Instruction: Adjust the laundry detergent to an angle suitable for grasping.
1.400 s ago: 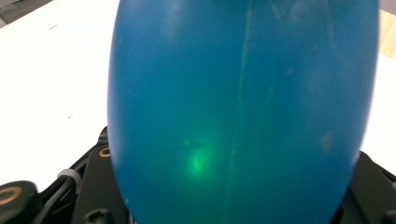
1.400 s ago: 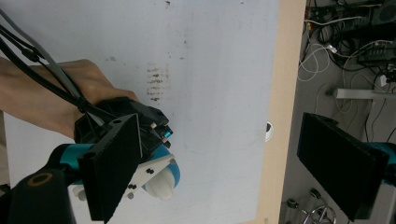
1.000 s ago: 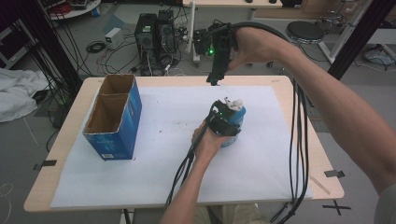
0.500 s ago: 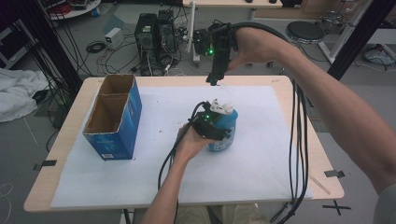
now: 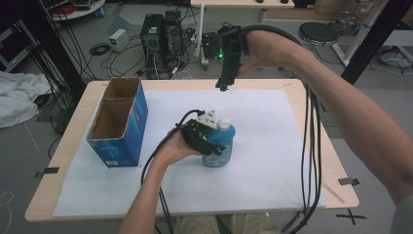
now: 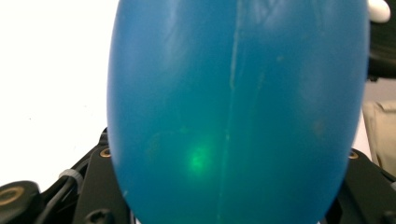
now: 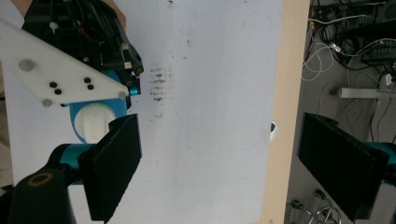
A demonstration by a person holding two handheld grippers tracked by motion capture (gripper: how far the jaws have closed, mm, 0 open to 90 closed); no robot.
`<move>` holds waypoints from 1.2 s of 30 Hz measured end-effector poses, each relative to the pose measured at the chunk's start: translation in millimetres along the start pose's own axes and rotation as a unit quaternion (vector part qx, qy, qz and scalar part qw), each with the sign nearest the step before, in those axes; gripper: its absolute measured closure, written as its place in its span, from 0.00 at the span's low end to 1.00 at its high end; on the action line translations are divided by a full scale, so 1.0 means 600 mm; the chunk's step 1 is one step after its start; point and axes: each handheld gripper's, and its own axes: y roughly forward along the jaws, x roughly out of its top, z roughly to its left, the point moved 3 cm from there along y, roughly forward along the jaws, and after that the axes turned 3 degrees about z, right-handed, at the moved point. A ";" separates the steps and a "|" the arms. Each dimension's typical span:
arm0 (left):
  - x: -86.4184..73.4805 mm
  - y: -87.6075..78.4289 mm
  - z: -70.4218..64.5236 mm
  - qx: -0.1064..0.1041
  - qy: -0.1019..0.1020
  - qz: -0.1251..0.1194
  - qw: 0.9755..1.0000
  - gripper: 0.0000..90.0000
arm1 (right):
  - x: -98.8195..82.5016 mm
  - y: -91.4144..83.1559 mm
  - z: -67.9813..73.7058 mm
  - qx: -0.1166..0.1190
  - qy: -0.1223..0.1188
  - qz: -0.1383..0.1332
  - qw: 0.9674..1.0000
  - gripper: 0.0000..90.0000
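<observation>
You are holding a smooth, glossy blue plastic bottle with a white plastic cap. The table edge looks like pale, matt wood, covered by a white matt sheet, faintly smudged. The blue box is cardboard, glossy printed outside, raw brown inside. The gripper pads look matt black.

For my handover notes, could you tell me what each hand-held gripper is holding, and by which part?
The left hand-held gripper clamps the blue bottle around its body, below the white cap. The right hand-held gripper holds nothing, jaws open.
</observation>
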 end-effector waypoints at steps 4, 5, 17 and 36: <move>-0.014 -0.009 0.003 -0.003 -0.004 -0.003 1.000 0.50 | 0.000 0.000 0.002 0.000 0.000 0.001 1.000 0.14; -0.016 -0.012 0.004 -0.002 -0.005 -0.004 1.000 0.50 | 0.000 0.000 0.000 0.000 -0.001 -0.001 1.000 0.14; -0.036 -0.010 0.012 -0.013 -0.001 0.001 1.000 0.50 | 0.004 0.005 0.001 0.001 0.000 0.004 1.000 0.14; -0.052 -0.012 0.014 -0.022 0.019 -0.018 0.999 0.49 | 0.004 0.009 0.003 0.000 -0.001 0.004 1.000 0.14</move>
